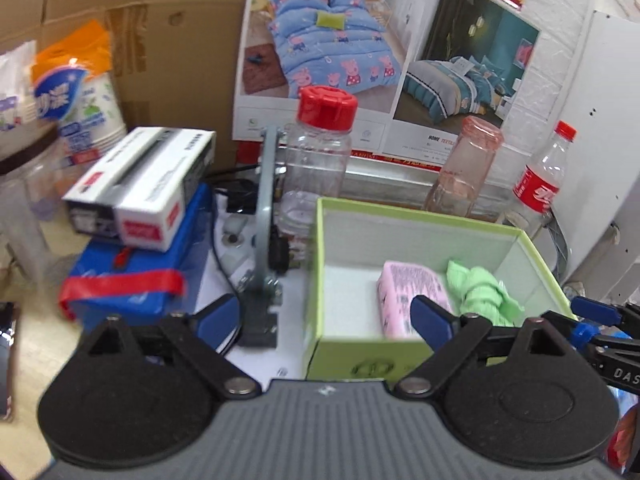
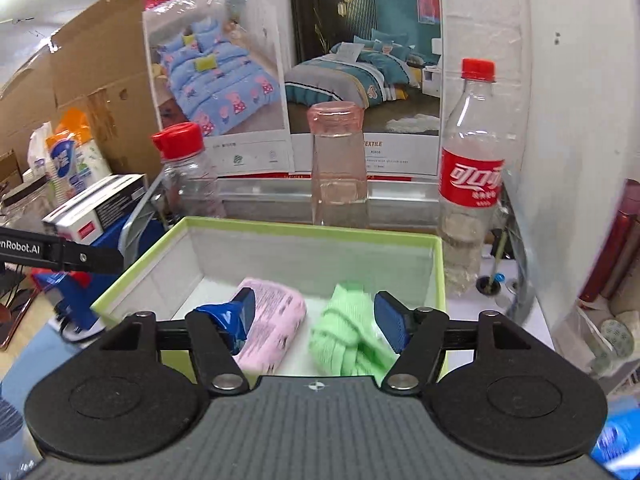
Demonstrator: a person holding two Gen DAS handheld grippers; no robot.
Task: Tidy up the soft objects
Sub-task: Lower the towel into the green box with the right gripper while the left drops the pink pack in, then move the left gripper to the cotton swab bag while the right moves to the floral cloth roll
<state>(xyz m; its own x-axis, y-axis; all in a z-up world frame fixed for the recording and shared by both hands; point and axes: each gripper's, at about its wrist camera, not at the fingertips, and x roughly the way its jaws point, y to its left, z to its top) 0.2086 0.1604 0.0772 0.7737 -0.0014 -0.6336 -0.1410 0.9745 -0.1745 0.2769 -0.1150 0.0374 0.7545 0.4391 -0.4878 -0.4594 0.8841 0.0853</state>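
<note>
A light green open box [image 1: 420,216] [image 2: 312,232] stands on the table. Inside lie a pink tissue pack [image 1: 412,292] [image 2: 276,320] on the left and a green knotted cloth [image 1: 480,292] [image 2: 348,332] on the right. My left gripper [image 1: 324,320] is open and empty, straddling the box's front left corner. My right gripper [image 2: 316,316] is open and empty just above the box's front, its fingers on either side of the two soft items. The right gripper also shows at the right edge of the left wrist view [image 1: 592,316].
Behind the box stand a clear jar with red lid [image 1: 320,152] [image 2: 188,176], an upturned pink glass [image 1: 468,168] [image 2: 338,168] and a cola bottle [image 1: 544,176] [image 2: 472,168]. Left are a white carton [image 1: 140,188] on a blue bag [image 1: 132,276] and a metal bracket [image 1: 264,216].
</note>
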